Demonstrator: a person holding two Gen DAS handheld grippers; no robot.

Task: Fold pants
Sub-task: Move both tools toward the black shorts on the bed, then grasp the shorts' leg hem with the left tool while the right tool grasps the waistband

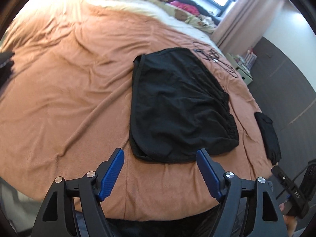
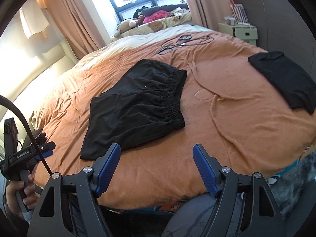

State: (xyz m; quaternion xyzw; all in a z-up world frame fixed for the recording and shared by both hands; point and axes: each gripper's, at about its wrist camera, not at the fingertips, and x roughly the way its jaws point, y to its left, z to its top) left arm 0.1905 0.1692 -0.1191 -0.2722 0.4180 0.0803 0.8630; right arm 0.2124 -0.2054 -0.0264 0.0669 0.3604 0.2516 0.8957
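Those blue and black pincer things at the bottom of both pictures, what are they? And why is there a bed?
They are claws, handheld tools a person squeezes, one in each hand. A tiny camera sits on each claw and looks out along its two fingers. One picture comes from the left claw, the other from the right claw. In the right claw's picture you can even see the person's hand holding the left tool. On the orange bedspread lie black shorts spread flat, waiting to be folded. A second dark garment lies near the bed's edge, and some cables lie further back. Both claws are open and hold nothing.
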